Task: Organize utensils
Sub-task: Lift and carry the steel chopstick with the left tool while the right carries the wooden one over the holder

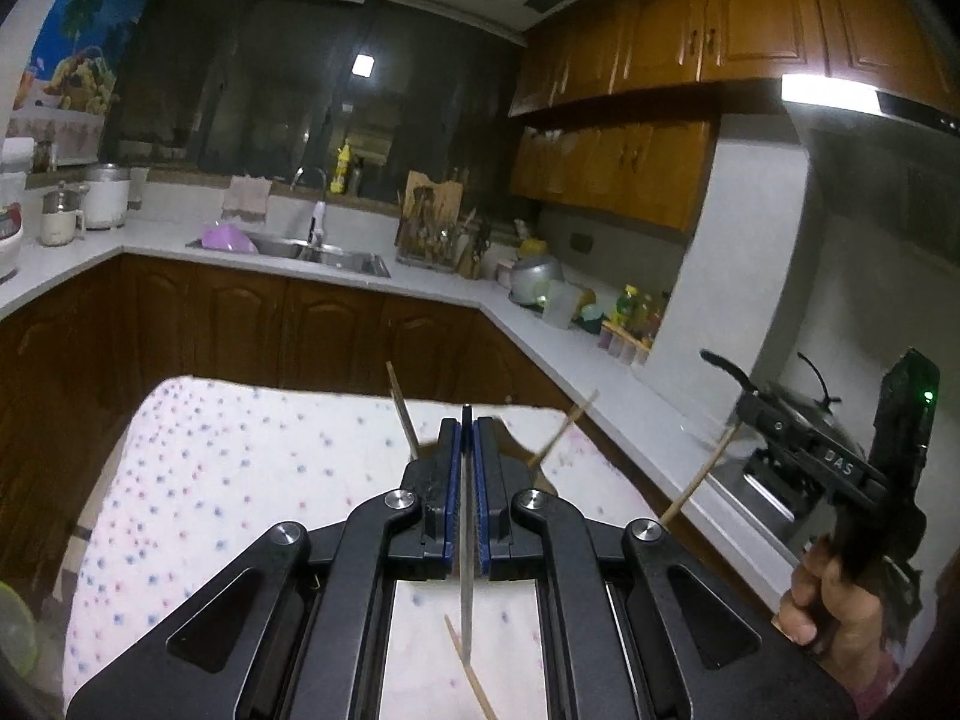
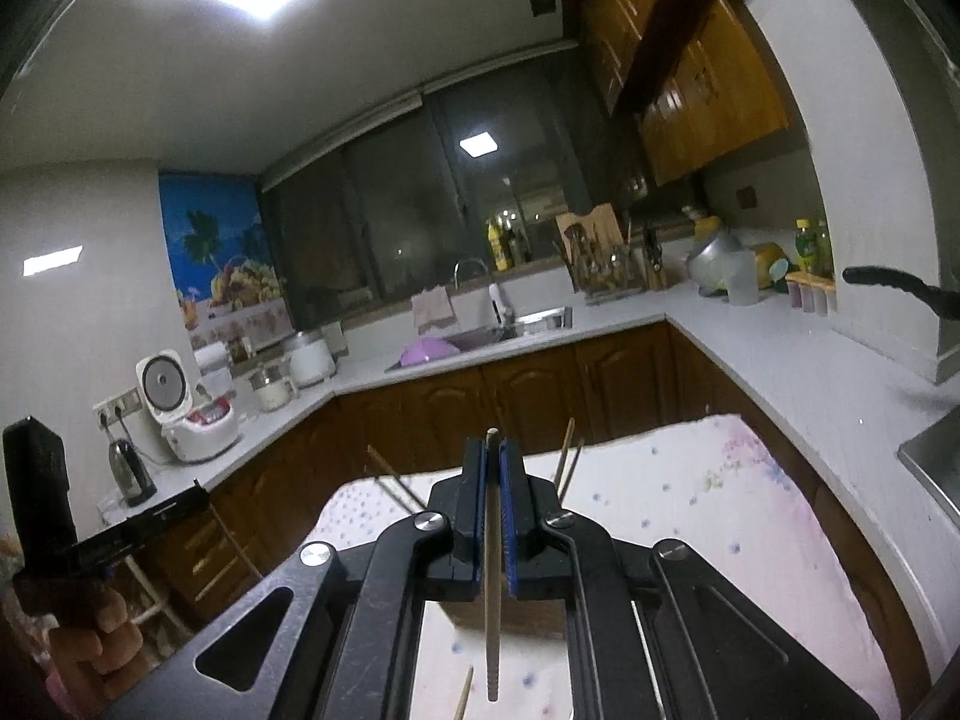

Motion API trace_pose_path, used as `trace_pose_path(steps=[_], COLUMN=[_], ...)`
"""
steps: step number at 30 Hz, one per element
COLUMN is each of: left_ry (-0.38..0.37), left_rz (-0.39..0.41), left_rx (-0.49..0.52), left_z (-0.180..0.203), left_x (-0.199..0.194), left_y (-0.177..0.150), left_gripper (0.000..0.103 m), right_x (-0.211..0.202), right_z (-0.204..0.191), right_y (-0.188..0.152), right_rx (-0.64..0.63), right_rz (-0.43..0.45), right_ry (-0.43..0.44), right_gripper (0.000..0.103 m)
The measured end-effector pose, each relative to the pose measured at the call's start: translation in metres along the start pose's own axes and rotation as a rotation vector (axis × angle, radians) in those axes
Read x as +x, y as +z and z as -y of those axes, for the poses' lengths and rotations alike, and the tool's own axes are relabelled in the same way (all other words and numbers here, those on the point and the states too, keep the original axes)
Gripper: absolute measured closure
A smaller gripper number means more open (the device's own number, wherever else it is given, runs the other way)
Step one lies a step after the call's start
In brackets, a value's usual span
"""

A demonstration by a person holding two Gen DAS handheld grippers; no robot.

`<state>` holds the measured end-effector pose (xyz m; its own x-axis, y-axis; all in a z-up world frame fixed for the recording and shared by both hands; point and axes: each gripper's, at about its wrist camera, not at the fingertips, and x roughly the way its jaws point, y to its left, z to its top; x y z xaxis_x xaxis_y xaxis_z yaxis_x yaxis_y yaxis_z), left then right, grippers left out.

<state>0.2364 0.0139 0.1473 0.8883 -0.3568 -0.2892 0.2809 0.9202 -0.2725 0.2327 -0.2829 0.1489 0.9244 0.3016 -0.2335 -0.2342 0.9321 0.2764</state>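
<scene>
My left gripper (image 1: 467, 423) is shut on a thin grey metal stick (image 1: 466, 588) that runs back between its blue pads. My right gripper (image 2: 492, 444) is shut on a wooden chopstick (image 2: 492, 588) held lengthwise. Both hang above a table with a dotted cloth (image 1: 240, 480). Loose wooden chopsticks (image 1: 401, 408) (image 2: 567, 456) stick up from a brown thing mostly hidden behind the fingers. In the left wrist view the right gripper (image 1: 744, 420) shows at the right, with its chopstick (image 1: 696, 480) and a hand (image 1: 840, 600). The left gripper (image 2: 204, 495) shows at the right wrist view's left edge.
A white L-shaped counter (image 2: 780, 354) runs around the room, with a sink (image 1: 300, 249), a utensil rack (image 1: 432, 228), pots, bottles and a rice cooker (image 2: 180, 414). A pan with a black handle (image 2: 888, 285) sits on the stove at the right. Dark wood cabinets stand below.
</scene>
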Motion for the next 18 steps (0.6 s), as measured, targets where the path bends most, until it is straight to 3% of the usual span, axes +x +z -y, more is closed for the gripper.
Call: trace_pose_path(steps=[8, 18], left_ry=[0.002, 0.042], left_rz=[0.075, 0.135], left_rx=[-0.024, -0.037], left_z=[-0.004, -0.011], left_x=[0.026, 0.070], left_y=[0.034, 0.058], left_gripper=[0.100, 0.100], right_x=[0.025, 0.066], right_z=[0.004, 0.016], right_y=[0.030, 0.042], right_rx=[0.011, 0.031], right_rz=[0.076, 0.117], right_ry=[-0.013, -0.039], right_gripper=[0.098, 0.098])
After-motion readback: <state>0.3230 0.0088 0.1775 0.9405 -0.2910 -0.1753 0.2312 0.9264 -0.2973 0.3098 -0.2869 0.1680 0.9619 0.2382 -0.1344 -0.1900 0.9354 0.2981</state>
